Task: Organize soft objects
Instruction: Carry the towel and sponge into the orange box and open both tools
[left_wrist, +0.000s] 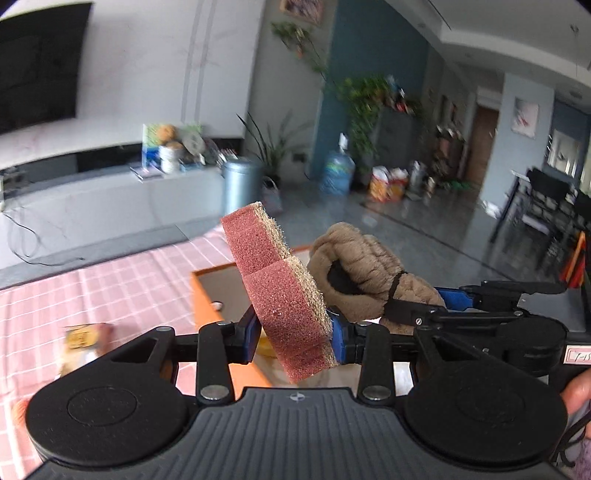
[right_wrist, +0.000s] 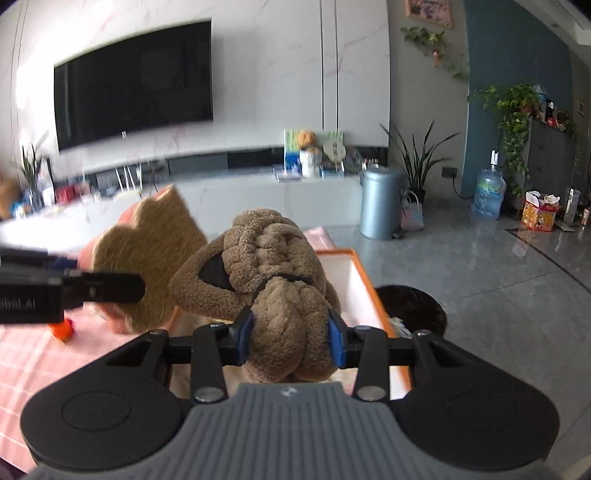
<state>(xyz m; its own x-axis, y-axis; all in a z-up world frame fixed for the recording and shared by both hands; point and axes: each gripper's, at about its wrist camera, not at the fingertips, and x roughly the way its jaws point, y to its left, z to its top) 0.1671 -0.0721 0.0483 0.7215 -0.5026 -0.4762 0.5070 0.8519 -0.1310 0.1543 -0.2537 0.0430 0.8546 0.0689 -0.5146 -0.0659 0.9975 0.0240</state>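
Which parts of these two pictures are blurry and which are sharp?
Left wrist view: the sponge and left gripper are sharp, while the room and pink tablecloth smear. Right wrist view: the brown plush in the right gripper is sharp; the sponge is blurred.

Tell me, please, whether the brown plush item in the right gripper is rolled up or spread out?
Rolled up: the brown plush item is a tight bundle cinched by a black band, pinched between the right gripper pads.
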